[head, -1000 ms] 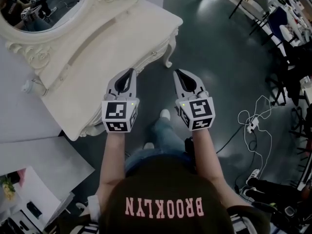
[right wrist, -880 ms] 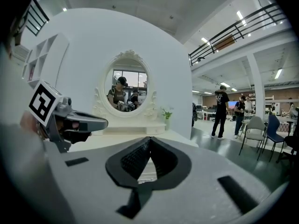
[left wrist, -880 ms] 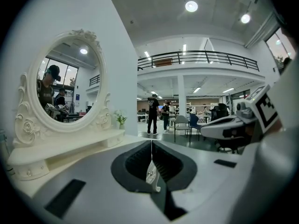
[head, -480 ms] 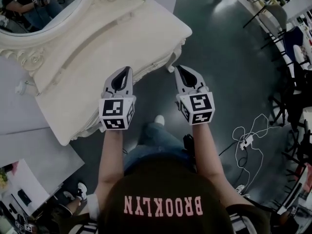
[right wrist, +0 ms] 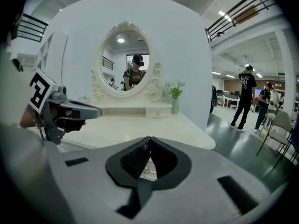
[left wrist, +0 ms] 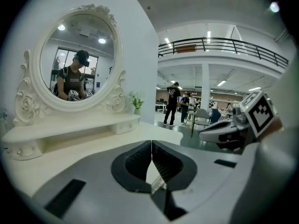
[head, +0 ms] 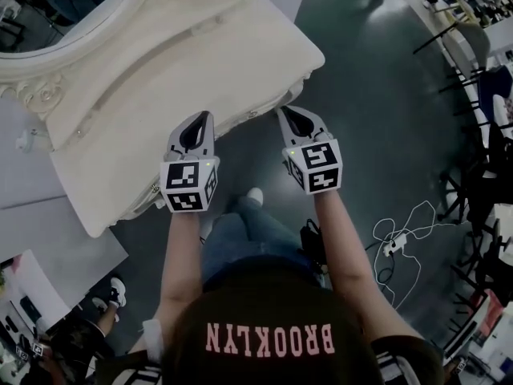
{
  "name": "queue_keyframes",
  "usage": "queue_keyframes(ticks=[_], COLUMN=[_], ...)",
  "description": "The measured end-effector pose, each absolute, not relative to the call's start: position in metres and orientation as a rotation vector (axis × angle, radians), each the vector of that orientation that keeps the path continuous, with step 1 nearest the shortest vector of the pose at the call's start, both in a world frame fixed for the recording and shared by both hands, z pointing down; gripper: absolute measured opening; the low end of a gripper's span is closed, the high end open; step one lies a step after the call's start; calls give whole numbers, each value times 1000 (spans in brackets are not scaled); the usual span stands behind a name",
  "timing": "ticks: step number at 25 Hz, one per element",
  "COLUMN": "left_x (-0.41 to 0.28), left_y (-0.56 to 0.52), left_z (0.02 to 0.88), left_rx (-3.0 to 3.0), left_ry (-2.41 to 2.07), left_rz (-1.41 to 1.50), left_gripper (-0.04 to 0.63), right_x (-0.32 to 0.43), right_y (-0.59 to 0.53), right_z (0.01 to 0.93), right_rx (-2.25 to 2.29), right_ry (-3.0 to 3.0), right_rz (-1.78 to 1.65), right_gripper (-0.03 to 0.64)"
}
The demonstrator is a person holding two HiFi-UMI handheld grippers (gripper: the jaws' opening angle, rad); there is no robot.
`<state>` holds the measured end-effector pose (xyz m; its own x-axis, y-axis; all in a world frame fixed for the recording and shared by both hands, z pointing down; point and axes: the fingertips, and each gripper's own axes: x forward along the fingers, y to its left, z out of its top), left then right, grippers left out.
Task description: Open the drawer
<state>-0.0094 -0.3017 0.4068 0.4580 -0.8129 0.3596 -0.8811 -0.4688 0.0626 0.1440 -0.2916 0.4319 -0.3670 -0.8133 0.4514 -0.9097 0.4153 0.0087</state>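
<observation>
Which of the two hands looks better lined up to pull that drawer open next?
Probably the right. Its view shows the right gripper, jaws shut, aimed at a small gold knob on the dressing table front. The left gripper, also shut, shows no knob ahead.

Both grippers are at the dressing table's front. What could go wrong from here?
The right gripper is shut with the small knob ahead; unopened, it may bump or slip off it. The left gripper, also shut, sits close to the dressing table edge and could knock it.
</observation>
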Motion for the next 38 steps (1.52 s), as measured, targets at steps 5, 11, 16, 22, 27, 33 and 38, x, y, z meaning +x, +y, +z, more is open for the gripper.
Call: queue_keyframes(ticks=[5,11,16,22,27,33,38], left_x=[-8,-15,-26,-44,-54,-66,-76], left_y=[-305,-316,-321,-323,-323,-322,-322], left_z=[422,436,444,452,461,467,468], left_rx=[2457,2439,2424,2388,2356,2325,2306], left_ry=[-1443,-1446,-1457,-1485,-1500,-1532,-1552], left_rz=[450,468,462,458,459,459,466], left_gripper=[6,6,6,6,6,6,6], right_x=[141,129,118,101,96,92,87], right_y=[-295,-301,-309,-319,-330,-339,-348], right_z=[467,521,563,605,633,661,673], right_rx=[1429,1380,1345,1281,1249,1169,1099], right_ry=[-2249,-2191,-2148,-2088,-2021,-1940,-1896], right_rz=[423,556,623,674,704,713,713], right_gripper=[-2,-2,-2,85,127,140,125])
